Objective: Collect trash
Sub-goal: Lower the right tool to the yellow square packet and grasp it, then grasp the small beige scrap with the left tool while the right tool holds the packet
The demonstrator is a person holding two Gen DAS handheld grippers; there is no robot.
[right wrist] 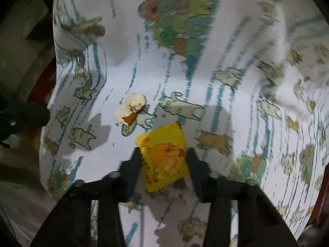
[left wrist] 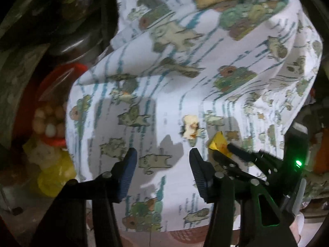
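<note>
A yellow wrapper [right wrist: 163, 157] with an orange cartoon print lies on a white cloth [right wrist: 216, 103] printed with cats. My right gripper [right wrist: 164, 154] is open, its two fingers on either side of the wrapper. A pale food scrap [right wrist: 131, 108] with an orange bit lies on the cloth just beyond, to the left. In the left wrist view my left gripper [left wrist: 162, 156] is open and empty above the cloth [left wrist: 185, 61]. The scrap [left wrist: 190, 126] lies ahead of its right finger. The wrapper [left wrist: 218, 144] shows further right, with the right gripper [left wrist: 223, 149] at it.
A red bowl [left wrist: 51, 78] with pale round pieces stands left of the cloth. Yellow plastic bags [left wrist: 51, 173] lie below it. Dark metal vessels [left wrist: 78, 41] stand behind. The surroundings are dark.
</note>
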